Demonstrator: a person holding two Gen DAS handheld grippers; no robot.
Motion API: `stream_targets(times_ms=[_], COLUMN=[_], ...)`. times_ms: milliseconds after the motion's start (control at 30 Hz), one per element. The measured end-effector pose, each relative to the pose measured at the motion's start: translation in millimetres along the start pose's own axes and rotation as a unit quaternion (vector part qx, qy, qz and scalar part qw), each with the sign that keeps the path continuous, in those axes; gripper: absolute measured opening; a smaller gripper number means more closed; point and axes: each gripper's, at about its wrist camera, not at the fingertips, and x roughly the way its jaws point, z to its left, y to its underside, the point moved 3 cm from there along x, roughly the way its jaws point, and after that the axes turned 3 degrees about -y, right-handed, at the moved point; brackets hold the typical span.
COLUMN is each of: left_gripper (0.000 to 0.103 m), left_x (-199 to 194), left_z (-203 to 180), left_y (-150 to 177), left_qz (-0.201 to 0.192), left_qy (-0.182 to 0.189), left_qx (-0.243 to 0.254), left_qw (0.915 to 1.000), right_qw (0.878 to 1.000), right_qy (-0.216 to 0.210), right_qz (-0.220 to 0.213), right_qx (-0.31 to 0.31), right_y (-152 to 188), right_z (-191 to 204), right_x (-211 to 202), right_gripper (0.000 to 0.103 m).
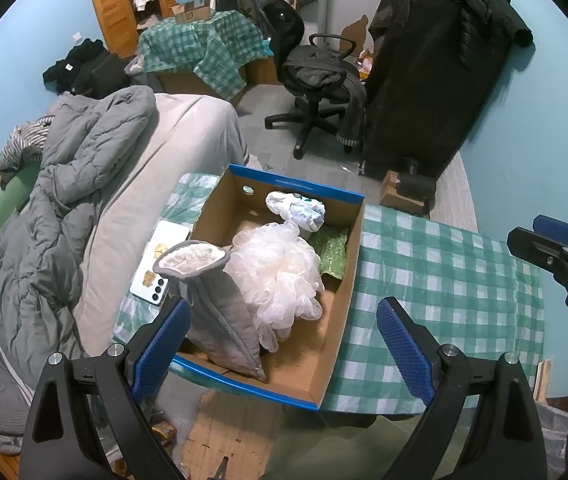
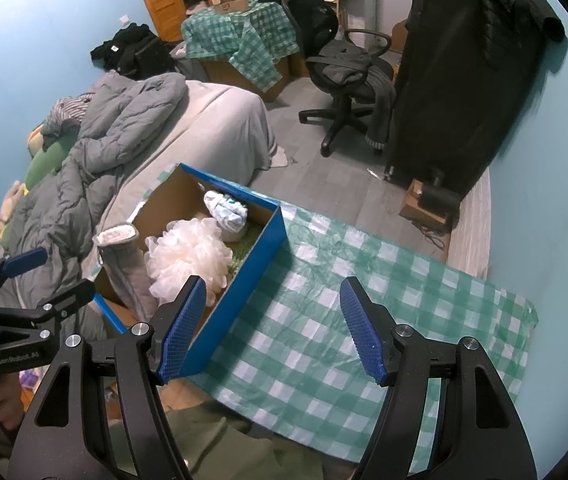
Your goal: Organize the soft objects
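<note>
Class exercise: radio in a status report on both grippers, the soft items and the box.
Left hand-held gripper open, empty, over box. Right hand-held gripper open, empty, over checked cloth. Grey slipper, white loofah, bundle boxed. No obstruction seen.

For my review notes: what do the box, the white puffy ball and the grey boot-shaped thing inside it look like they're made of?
Box: corrugated cardboard by the look, plain matte brown inside, printed blue outside and on the rim.
White puffy ball: gathered plastic mesh, translucent and ruffled like a bath pouf.
Grey boot-shaped thing: soft quilted fabric with stitch lines, and a fuzzy cream lining at its opening, probably fleece.
</note>
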Motion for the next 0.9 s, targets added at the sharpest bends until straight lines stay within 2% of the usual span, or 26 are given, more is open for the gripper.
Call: stream_targets(times_ms=[900], left_gripper=[0.095], left_x=[-0.8], left_z=[4.3], left_y=[-3.6], left_qz=[0.002], left_qy=[-0.007], left_qx=[-0.004], left_qw=[1.0000], right_qw=[1.000], right_qy=[0.000], right_qz=[0.002], right_qx=[-0.001], right_y=[-3.1], right_z=[0.4], right_x=[-1.6], right_gripper=[0.069])
